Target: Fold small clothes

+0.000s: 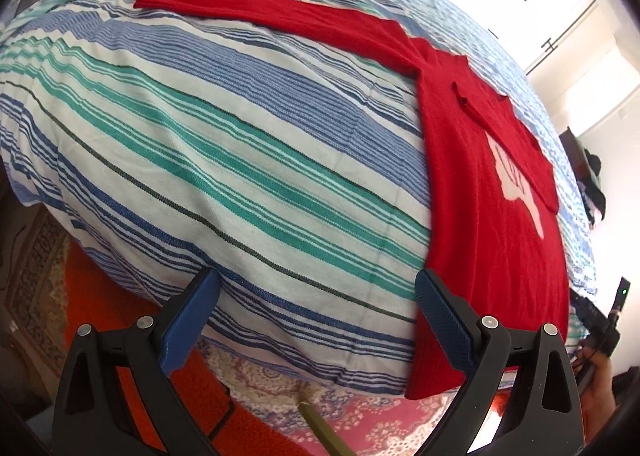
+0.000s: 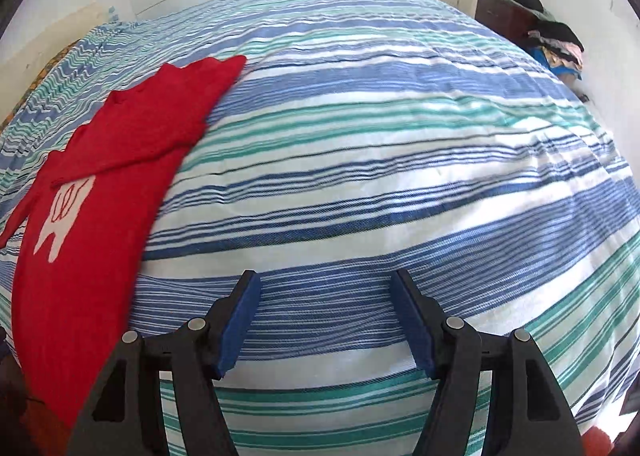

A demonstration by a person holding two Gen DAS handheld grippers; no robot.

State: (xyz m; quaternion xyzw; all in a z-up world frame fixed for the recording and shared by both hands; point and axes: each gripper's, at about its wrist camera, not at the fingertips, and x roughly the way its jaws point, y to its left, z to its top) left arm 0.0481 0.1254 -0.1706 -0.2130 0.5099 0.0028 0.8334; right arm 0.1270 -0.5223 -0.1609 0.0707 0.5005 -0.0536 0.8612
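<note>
Lying across a bed with a blue, teal and white striped cover (image 1: 208, 127), a small red sweater (image 1: 492, 191) fills the right side of the left wrist view. Its body runs from the near edge of the bed, where the hem hangs slightly over, up toward the far side, and a white motif (image 1: 516, 183) shows on its front. One long sleeve (image 1: 256, 9) stretches out flat to the upper left; the other is folded over the chest, partly covering the motif. The left gripper (image 1: 318, 316) hangs over the near bed edge with its blue-padded jaws spread wide, nothing between them; its right pad sits just at the sweater's near left edge, and whether it touches the cloth I cannot tell. Below the bed lies a patterned rug (image 1: 280, 396). At the far right edge a hand (image 1: 600, 388) appears with part of the other black tool.

From the right wrist view, the sweater (image 2: 84, 240) lies at the left, well apart from the right gripper (image 2: 326, 320). That gripper's jaws stand apart over bare striped cover (image 2: 400, 183), holding nothing. A dark cabinet (image 2: 504, 15) with piled clothes (image 2: 556, 43) stands by the far right wall.
</note>
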